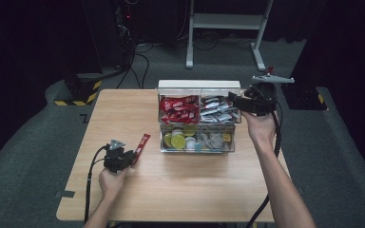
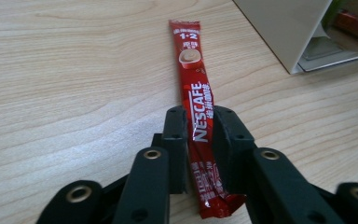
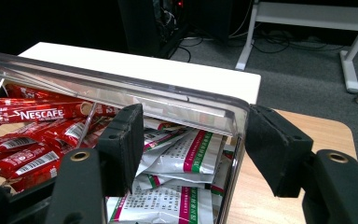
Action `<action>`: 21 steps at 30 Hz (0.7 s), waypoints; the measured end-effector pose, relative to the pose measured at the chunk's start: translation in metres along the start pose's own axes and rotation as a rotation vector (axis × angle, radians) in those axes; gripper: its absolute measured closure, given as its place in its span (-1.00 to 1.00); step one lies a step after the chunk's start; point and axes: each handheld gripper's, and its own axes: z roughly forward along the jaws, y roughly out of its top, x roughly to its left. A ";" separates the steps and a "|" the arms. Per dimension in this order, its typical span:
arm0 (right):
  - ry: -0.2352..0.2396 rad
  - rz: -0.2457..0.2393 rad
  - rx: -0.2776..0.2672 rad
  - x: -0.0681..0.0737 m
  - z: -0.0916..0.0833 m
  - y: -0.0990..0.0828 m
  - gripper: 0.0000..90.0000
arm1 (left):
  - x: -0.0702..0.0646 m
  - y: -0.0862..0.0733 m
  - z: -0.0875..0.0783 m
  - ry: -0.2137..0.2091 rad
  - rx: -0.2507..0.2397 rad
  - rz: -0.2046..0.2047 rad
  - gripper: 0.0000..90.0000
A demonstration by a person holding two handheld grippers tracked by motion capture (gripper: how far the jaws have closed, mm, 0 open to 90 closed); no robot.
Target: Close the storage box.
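Red sachet (image 2: 199,116) lies on the table (image 1: 195,190) between your left gripper's (image 2: 200,126) slightly spread jaws. Your right gripper (image 3: 193,144) pinches one clear box (image 3: 233,112) wall.

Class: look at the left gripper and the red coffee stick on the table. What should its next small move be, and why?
Probably lift the left gripper straight up and away. The red coffee stick lies flat on the table, and the jaws flank it with slight gaps, so it looks released. The right gripper straddles the clear organizer box corner.
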 end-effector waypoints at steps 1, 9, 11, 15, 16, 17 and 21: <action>0.001 0.000 -0.001 0.000 0.000 0.000 -0.16 | 0.000 0.000 0.000 0.002 0.001 -0.001 0.63; 0.008 0.005 -0.005 -0.001 -0.001 -0.001 -0.16 | 0.004 0.002 -0.012 -0.003 -0.031 -0.028 0.21; 0.008 0.003 -0.007 -0.001 -0.001 -0.001 -0.15 | 0.007 0.002 -0.017 0.003 -0.046 -0.032 0.16; 0.013 -0.008 -0.018 -0.001 -0.004 -0.001 -0.14 | 0.011 -0.003 -0.029 0.038 -0.061 -0.012 0.11; 0.015 -0.007 -0.020 0.000 -0.005 -0.002 -0.14 | 0.012 -0.005 -0.030 0.047 -0.061 -0.003 0.10; 0.016 -0.007 -0.022 0.000 -0.006 -0.002 -0.14 | 0.014 -0.008 -0.033 0.054 -0.063 -0.007 0.10; 0.027 -0.003 -0.036 -0.001 -0.010 -0.002 -0.14 | 0.024 -0.017 -0.036 0.092 -0.049 -0.024 0.07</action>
